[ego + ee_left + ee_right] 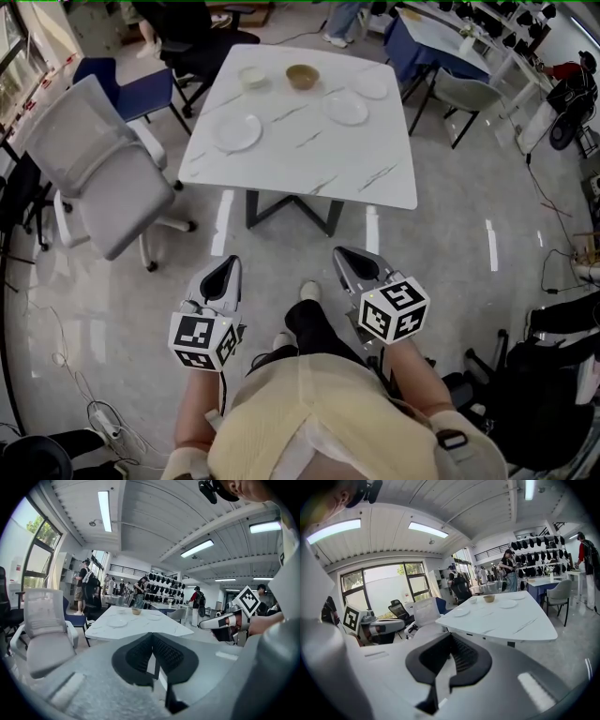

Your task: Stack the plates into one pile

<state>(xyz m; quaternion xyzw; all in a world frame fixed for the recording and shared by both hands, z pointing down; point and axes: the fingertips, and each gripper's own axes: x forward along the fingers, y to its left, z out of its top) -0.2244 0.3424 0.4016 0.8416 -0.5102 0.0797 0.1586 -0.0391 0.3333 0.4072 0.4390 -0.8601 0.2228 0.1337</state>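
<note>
I read both jaws closed and empty: left gripper (225, 270), right gripper (351, 259). The table (300, 183) is well ahead of both. Near plate (236, 132) lies ahead of the left gripper, and two plates (346, 109) (371, 86) ahead of the right, all apart. Two bowls (302, 77) (252, 77) sit beyond. From the gripper views the plates are too small to detail.

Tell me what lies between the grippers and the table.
Only bare floor, seen in the head view, separates the left gripper and right gripper from the table.

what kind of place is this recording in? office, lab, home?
Probably an open-plan lab or office: a grey swivel chair beside the white table, a wall rack of dark gear behind, and a power strip on the floor.
</note>
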